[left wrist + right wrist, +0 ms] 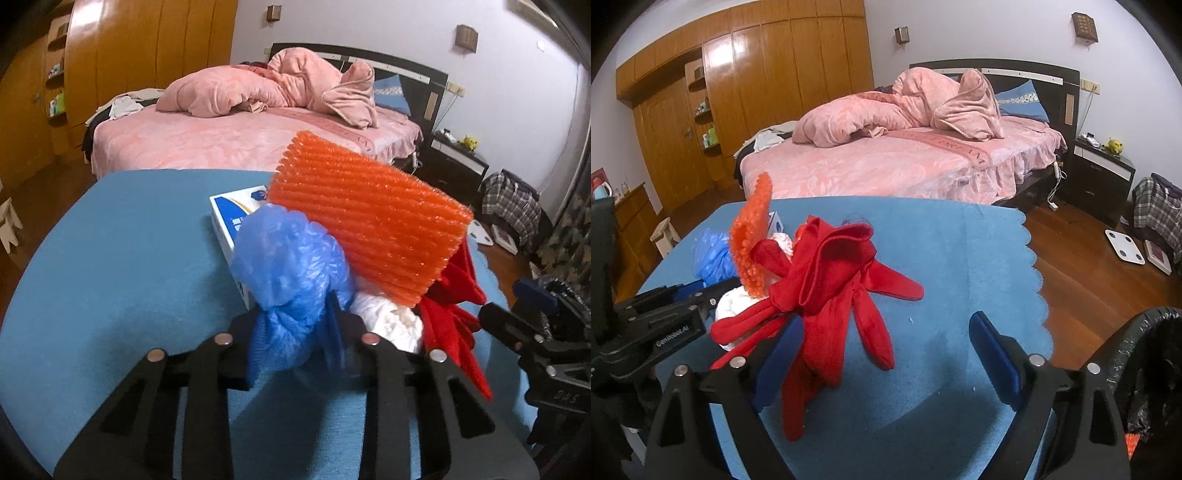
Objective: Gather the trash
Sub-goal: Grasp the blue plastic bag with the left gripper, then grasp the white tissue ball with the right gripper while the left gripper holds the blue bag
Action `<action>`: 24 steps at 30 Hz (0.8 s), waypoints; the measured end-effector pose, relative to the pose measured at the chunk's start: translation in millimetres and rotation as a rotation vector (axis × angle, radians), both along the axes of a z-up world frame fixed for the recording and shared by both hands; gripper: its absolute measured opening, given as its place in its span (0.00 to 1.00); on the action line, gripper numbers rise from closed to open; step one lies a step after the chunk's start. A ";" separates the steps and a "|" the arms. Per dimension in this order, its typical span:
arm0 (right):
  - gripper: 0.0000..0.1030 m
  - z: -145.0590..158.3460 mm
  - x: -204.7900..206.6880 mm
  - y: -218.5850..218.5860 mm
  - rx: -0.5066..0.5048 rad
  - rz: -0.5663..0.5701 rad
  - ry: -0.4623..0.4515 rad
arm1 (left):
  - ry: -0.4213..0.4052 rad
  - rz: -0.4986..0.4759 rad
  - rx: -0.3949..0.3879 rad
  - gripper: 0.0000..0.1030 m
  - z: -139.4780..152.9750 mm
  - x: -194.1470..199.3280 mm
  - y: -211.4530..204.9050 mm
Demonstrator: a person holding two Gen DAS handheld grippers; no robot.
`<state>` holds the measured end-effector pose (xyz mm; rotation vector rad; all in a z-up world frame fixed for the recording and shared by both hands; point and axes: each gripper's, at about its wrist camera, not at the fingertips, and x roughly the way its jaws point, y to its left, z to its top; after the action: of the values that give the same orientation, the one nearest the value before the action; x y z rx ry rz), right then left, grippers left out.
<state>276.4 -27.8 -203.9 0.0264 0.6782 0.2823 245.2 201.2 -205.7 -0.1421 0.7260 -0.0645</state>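
Note:
On the blue-covered table (110,258) lies a heap of trash. My left gripper (299,332) is shut on a crumpled blue plastic bag (291,273). Behind it stands an orange ribbed foam sheet (369,218), with crumpled white paper (388,321) and red gloves (454,310) to the right. In the right wrist view my right gripper (882,332) is open, its jaws wide apart around the red gloves (827,288). The orange foam (753,236), blue bag (713,254) and left gripper body (661,328) lie to its left.
A white and blue box (232,210) lies behind the blue bag. A bin lined with a black bag (1145,369) stands at the table's right edge. A bed with pink bedding (905,155), a wooden wardrobe (757,92) and a nightstand (1100,173) stand beyond.

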 end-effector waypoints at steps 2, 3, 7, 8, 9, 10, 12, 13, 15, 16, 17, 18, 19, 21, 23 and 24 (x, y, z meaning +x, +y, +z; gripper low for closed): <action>0.86 0.9 -0.6 -0.1 0.003 0.000 -0.002 | -0.016 0.008 -0.004 0.24 2.3 -5.4 -0.9; 0.86 0.9 -0.5 0.1 0.003 0.000 -0.004 | -0.027 0.013 -0.008 0.24 4.8 -9.7 0.7; 0.86 9.6 -2.6 0.7 0.013 0.003 -0.028 | -0.056 0.043 -0.029 0.23 14.7 -24.7 6.9; 0.86 12.6 -3.0 1.7 0.017 0.005 -0.035 | -0.063 0.054 -0.035 0.23 17.6 -27.4 8.9; 0.86 15.2 -3.2 2.4 0.019 0.006 -0.040 | -0.073 0.071 -0.036 0.23 21.1 -32.6 12.2; 0.86 18.5 -3.7 3.8 0.024 0.008 -0.047 | -0.078 0.079 -0.033 0.23 23.7 -34.0 14.0; 0.86 24.5 -5.1 6.8 0.032 0.014 -0.060 | -0.087 0.098 -0.021 0.23 27.7 -39.1 18.5; 0.85 27.5 -6.4 9.0 0.036 0.020 -0.067 | -0.090 0.102 -0.015 0.23 29.9 -42.0 20.6; 0.84 32.6 -9.1 14.3 0.047 0.034 -0.076 | -0.095 0.110 0.007 0.23 33.8 -47.1 24.4; 0.82 34.6 -9.7 16.5 0.048 0.041 -0.077 | -0.092 0.114 0.023 0.23 34.8 -49.5 26.4; 0.81 36.6 -11.1 20.3 0.050 0.052 -0.081 | -0.089 0.118 0.035 0.23 35.3 -51.5 28.1; 0.79 37.9 -12.4 22.6 0.052 0.059 -0.083 | -0.088 0.121 0.050 0.23 35.6 -54.5 30.1; 0.76 39.6 -13.8 26.0 0.058 0.068 -0.085 | -0.086 0.122 0.056 0.23 35.9 -55.7 33.0; 0.71 42.3 -15.4 34.2 0.069 0.090 -0.086 | -0.080 0.128 0.055 0.23 35.9 -57.7 37.3; 0.64 42.4 -16.2 42.1 0.068 0.112 -0.078 | -0.075 0.134 0.048 0.23 35.9 -59.4 42.5; 0.60 41.1 -16.7 47.8 0.073 0.133 -0.067 | -0.073 0.137 0.048 0.23 36.0 -60.8 44.4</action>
<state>259.7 20.0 -162.8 0.0415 0.6034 0.4344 184.5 245.6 -169.8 -0.1421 0.6427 0.0781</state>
